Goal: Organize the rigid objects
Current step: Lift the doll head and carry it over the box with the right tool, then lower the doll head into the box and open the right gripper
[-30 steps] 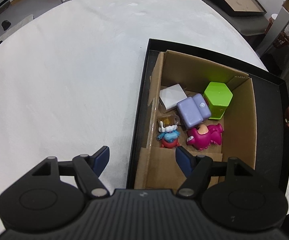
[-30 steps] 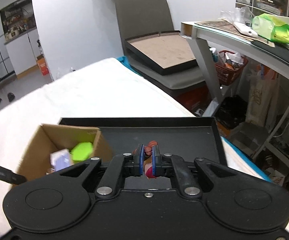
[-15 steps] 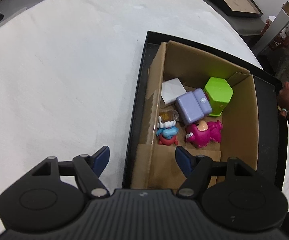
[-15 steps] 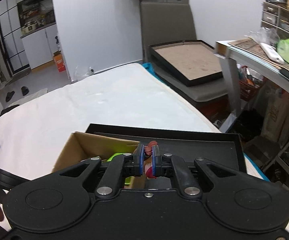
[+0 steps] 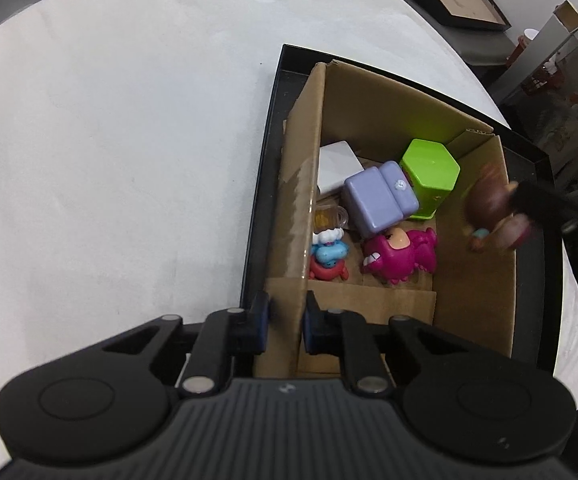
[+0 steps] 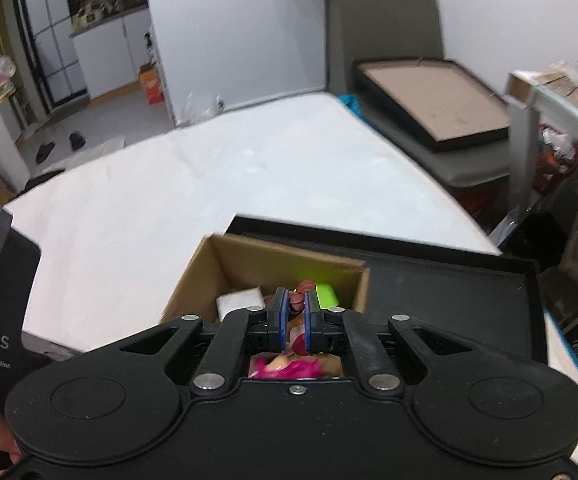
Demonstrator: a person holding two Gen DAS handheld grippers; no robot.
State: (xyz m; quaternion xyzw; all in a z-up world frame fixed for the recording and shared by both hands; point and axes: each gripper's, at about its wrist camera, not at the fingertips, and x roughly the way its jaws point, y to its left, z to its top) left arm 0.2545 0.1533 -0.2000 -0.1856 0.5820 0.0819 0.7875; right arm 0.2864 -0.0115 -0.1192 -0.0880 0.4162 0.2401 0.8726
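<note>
item: brown figurine, small, rigid, likely light; pinched at the head by right gripper jaws, above cardboard box. left gripper jaws closing on the box's near wall.

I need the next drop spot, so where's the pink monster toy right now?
In the left wrist view the pink monster toy lies on the floor of the cardboard box, right of the blue figurine and just below the purple block.
</note>
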